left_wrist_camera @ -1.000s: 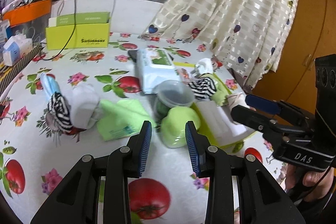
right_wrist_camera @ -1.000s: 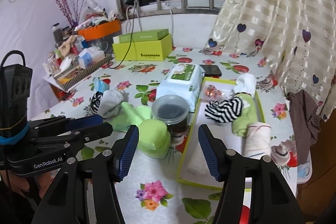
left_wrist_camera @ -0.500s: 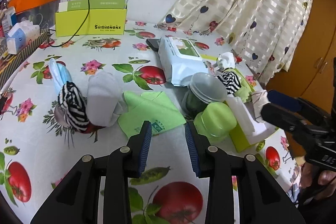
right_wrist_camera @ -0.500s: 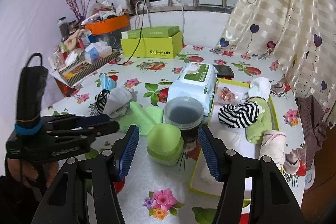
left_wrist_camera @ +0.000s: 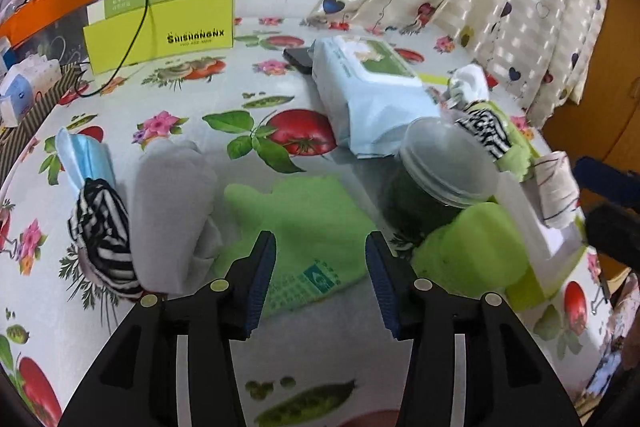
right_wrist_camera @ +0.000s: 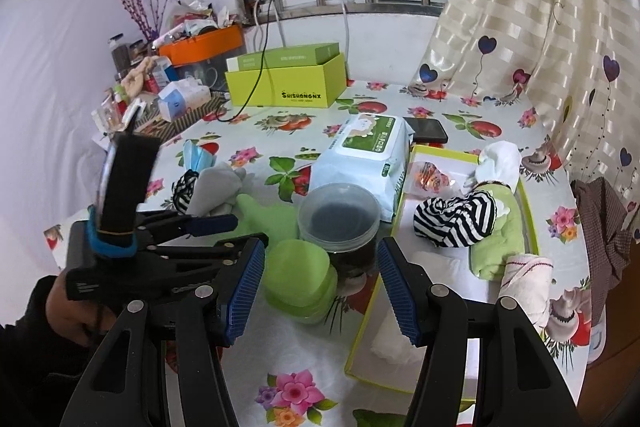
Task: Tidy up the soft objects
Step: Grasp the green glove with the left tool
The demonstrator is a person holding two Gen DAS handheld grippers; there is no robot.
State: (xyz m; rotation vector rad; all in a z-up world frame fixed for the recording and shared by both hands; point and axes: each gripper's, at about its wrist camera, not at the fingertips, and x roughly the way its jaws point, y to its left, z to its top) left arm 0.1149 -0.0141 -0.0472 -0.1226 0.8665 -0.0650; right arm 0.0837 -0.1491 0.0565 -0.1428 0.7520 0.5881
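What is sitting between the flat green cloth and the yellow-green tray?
The dark jar with its clear lid and the lime-green container stand side by side between the green cloth and the tray.

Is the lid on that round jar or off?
On. The jar stands upright beside the wipes pack, its clear lid covering the top.

Fruit-print table (left_wrist_camera: 248, 99), green cloth (left_wrist_camera: 304, 219), grey sock (left_wrist_camera: 168, 187), wipes pack (left_wrist_camera: 372, 95), tray (right_wrist_camera: 528, 211)
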